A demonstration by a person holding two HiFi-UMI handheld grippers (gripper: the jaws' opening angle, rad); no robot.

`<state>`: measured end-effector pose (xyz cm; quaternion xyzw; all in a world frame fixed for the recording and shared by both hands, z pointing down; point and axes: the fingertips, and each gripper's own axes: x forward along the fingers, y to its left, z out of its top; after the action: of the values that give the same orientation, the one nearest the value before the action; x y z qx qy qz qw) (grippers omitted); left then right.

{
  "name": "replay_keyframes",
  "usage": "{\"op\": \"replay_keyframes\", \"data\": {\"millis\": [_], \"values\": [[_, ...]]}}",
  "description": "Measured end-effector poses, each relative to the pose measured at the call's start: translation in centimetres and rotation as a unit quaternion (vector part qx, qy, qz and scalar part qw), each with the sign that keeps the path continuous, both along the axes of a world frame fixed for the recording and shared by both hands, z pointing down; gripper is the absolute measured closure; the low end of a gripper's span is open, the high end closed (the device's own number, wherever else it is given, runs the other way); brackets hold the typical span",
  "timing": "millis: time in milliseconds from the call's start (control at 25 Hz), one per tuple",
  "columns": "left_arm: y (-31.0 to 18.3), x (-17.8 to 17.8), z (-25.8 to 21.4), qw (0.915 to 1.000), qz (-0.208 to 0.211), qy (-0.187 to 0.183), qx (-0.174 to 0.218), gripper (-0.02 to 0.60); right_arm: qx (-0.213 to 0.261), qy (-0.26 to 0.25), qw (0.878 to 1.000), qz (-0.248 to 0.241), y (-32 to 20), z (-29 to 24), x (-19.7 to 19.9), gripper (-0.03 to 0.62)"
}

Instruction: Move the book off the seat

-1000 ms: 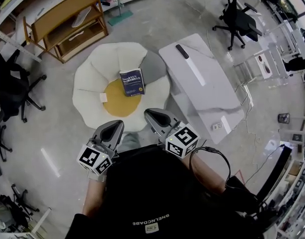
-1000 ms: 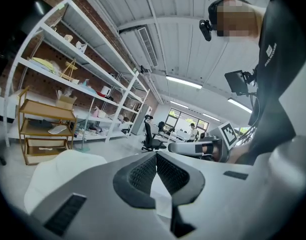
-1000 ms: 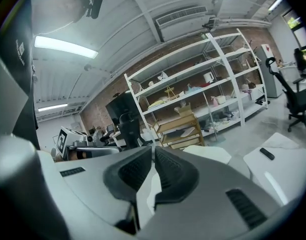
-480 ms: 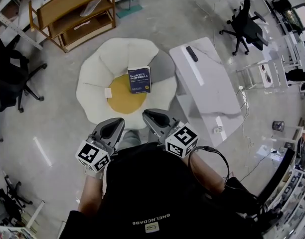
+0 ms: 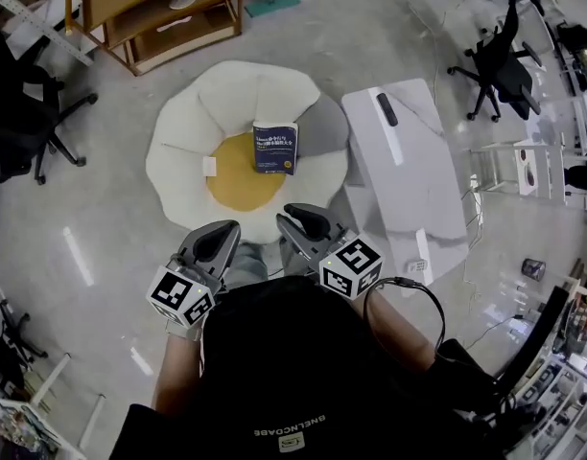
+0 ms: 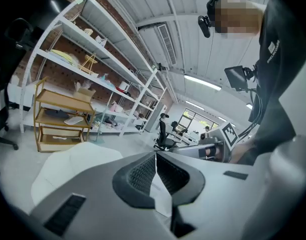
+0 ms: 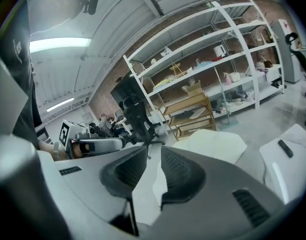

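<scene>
A dark blue book [image 5: 276,149] lies flat on the white flower-shaped seat [image 5: 178,151], on the right side of its yellow centre. Both grippers are held close to the person's body, short of the seat's near edge and apart from the book. My left gripper [image 5: 219,235] has its jaws shut and empty, and its fingertips meet in the left gripper view [image 6: 155,155]. My right gripper [image 5: 301,217] has its jaws opening. A narrow gap shows between them in the right gripper view [image 7: 153,156], with nothing in it. The seat [image 7: 213,141] shows beyond the jaws.
A low white table [image 5: 409,199] with a black remote [image 5: 387,109] stands right of the seat. A wooden shelf unit [image 5: 164,12] is behind it. Office chairs stand at the far right [image 5: 500,60] and the left [image 5: 25,113]. A small white card [image 5: 209,167] lies on the seat.
The head view has shifted, so the seat, book and table now sit further right in the picture. Both grippers stay in front of the body in about the same place.
</scene>
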<state>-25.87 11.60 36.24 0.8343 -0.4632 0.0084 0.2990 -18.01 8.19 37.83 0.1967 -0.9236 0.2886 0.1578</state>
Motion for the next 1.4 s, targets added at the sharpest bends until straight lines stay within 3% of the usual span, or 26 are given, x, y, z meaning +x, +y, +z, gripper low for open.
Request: {"op": "replay_keyframes", "data": {"millis": [360, 760, 1400], "values": [[-2.6, 1.5, 3.1, 0.998, -0.047, -0.008, -0.041, 0.575, -0.061, 0.034, 0.998, 0.0, -5.2, 7.4, 2.8, 0.484], [-3.0, 2.1, 8.1, 0.9901, -0.108, -0.006, -0.089, 0.575, -0.129, 0.09, 0.988, 0.008, -10.4, 19.6, 5.4, 0.365], [-0.8, 4.4, 19.1, 0.9805, -0.131, 0.009, -0.147, 0.575, -0.171, 0.176, 0.969, -0.028, -12.9, 40.3, 6.8, 0.325]]}}
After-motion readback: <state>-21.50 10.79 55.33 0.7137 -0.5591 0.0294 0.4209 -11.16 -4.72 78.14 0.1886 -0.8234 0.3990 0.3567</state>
